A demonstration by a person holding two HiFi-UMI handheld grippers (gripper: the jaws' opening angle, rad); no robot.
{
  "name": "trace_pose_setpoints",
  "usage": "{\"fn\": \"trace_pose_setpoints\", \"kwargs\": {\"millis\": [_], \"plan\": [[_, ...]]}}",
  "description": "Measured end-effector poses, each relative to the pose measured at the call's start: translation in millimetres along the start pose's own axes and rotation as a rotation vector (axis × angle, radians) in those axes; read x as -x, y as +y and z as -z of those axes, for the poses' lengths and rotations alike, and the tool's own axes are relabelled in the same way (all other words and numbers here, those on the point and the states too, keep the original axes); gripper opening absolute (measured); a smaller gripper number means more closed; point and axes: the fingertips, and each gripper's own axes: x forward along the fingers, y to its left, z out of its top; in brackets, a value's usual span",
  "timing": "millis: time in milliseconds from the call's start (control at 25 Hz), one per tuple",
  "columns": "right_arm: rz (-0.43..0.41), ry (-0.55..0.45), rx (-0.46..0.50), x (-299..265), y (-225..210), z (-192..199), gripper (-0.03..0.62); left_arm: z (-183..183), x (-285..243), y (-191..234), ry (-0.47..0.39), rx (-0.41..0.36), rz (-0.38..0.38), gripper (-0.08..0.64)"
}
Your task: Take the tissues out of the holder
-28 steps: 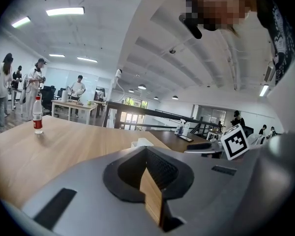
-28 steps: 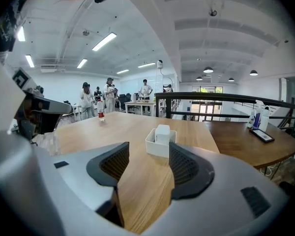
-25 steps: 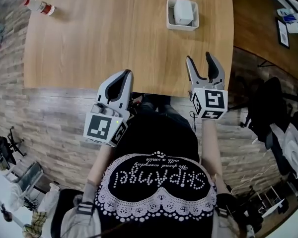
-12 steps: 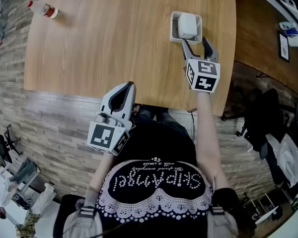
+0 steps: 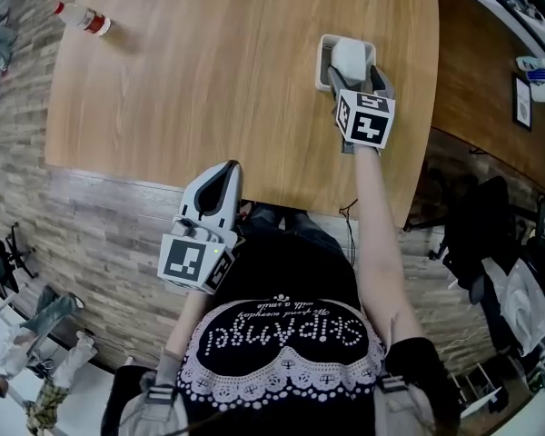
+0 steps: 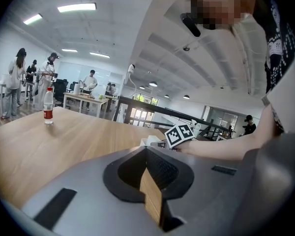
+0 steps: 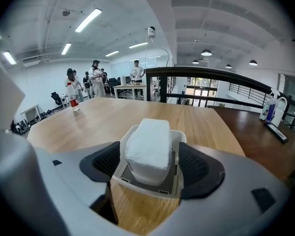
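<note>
**Your right claw stands wide open around the tissue holder; your left claw is closed and empty.**

Your right gripper (image 7: 151, 163) has just been opening its jaws. They now straddle the shallow grey square plastic holder (image 7: 143, 189), one black ribbed pad at each side. The white block of tissues (image 7: 148, 149) stands upright inside the holder, clear of both pads, on the far right part of the light wooden table (image 5: 209, 80). Whether the pads touch the holder's walls you cannot tell. Your left gripper (image 6: 147, 154) hangs at the table's near edge, jaws together on nothing. A clear plastic bottle with a red label (image 6: 48, 105) stands at the far left corner.
</note>
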Motion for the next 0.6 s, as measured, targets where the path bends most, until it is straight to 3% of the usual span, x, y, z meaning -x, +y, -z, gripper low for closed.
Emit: {"fn": "trace_pose_setpoints", "kwargs": {"millis": [160, 440, 600], "plan": [[0.001, 0.042, -0.005, -14.0, 0.4, 8.1, 0.357, -1.1, 1.0, 3.9, 0.000, 0.007, -0.023, 0.006], [0.062, 0.129, 0.065, -19.5, 0.8, 14.4, 0.351, -2.1, 3.6, 5.9, -0.004, 0.013, -0.037, 0.006], [0.069, 0.150, 0.063, -19.8, -2.2, 13.9, 0.293, -2.9, 2.4, 6.6, -0.006, 0.014, -0.039, 0.006]]}}
